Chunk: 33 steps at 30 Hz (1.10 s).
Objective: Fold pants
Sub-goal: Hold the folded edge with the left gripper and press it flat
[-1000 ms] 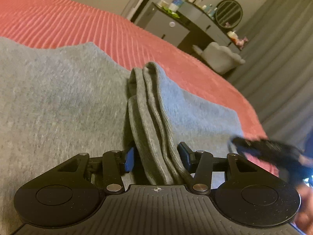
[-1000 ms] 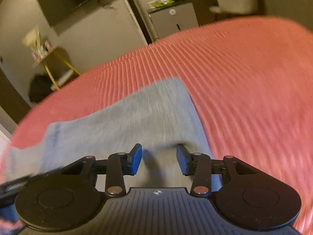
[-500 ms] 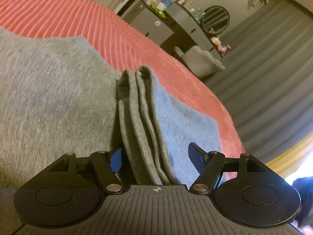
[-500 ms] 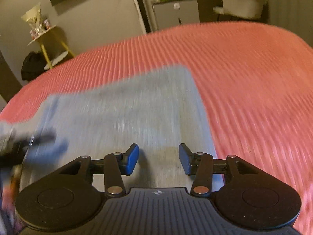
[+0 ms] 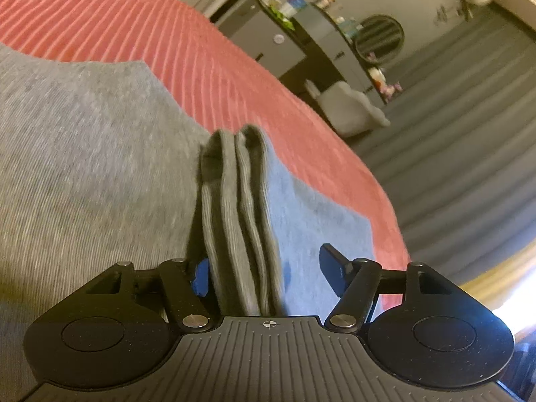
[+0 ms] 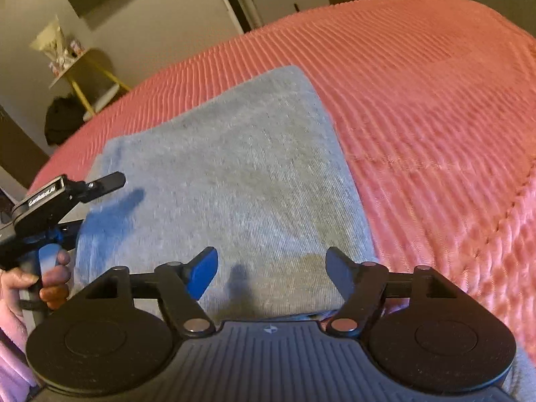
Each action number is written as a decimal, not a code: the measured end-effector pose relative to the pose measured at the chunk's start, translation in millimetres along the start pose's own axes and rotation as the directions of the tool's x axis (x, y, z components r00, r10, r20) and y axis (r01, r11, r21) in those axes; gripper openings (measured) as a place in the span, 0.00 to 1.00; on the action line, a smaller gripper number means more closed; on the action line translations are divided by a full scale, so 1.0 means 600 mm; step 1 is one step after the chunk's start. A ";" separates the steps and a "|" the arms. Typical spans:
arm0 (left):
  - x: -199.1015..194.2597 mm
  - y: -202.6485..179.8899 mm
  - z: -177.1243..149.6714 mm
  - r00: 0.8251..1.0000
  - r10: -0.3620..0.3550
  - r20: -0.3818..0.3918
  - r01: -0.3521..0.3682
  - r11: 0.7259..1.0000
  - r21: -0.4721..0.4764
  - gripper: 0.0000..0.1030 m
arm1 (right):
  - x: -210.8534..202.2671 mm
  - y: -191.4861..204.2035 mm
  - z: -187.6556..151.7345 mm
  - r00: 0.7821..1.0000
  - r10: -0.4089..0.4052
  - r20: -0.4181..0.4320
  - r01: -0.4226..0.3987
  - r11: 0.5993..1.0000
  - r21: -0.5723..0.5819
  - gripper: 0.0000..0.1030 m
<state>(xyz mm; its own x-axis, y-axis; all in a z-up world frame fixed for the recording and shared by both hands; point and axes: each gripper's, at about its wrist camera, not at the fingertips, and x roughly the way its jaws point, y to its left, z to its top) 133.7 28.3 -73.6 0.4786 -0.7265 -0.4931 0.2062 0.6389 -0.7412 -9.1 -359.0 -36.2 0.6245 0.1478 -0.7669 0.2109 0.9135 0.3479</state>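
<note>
The grey pants (image 6: 227,181) lie folded into a flat rectangle on a red ribbed bedspread (image 6: 418,107). In the left wrist view the pants (image 5: 83,154) fill the left side, and their ribbed waistband edge (image 5: 234,207) stands bunched up between my fingers. My left gripper (image 5: 264,274) is open wide, its fingers apart on either side of that edge. It also shows in the right wrist view (image 6: 100,184), at the left edge of the pants. My right gripper (image 6: 271,273) is open and empty, low over the near edge of the pants.
The bedspread (image 5: 201,60) extends far beyond the pants. A dresser (image 5: 301,43) with a round mirror and a white chair (image 5: 351,110) stand beyond the bed. A yellow side table (image 6: 83,77) stands by the wall at the left.
My left gripper has opened wider around the waistband edge. My right gripper has opened wider and its view has swung, bringing the left gripper into sight at the left.
</note>
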 end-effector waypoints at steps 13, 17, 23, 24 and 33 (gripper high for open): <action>-0.039 -0.068 0.026 0.977 -0.114 0.177 0.069 0.967 0.244 0.18 | -0.029 0.015 -0.006 0.993 -0.023 0.117 0.020 1.000 0.022 0.70; -0.024 -0.051 0.026 0.974 0.060 0.217 -0.116 0.960 0.255 0.32 | -0.024 0.027 0.003 0.988 -0.033 0.151 0.029 0.999 0.025 0.72; -0.022 0.010 0.040 0.991 0.112 0.073 -0.120 0.987 0.105 0.63 | 0.004 0.027 0.005 0.989 -0.086 0.123 0.080 0.995 0.052 0.77; -0.028 0.008 0.040 0.994 0.098 0.055 -0.103 0.991 0.089 0.66 | 0.004 0.025 0.003 0.989 -0.083 0.120 0.077 0.996 0.053 0.79; -0.041 -0.016 -0.008 0.976 0.134 -0.172 -0.112 0.985 0.135 0.69 | 0.017 -0.002 -0.001 0.994 -0.031 0.102 0.022 0.996 0.090 0.87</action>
<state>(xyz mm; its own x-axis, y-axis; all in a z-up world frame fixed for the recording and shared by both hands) 115.7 38.9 -56.6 0.3477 -0.6669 -0.6591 0.2645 0.7442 -0.6134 -3.3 -358.2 -44.5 0.6907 0.0797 -0.7187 0.2917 0.8787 0.3779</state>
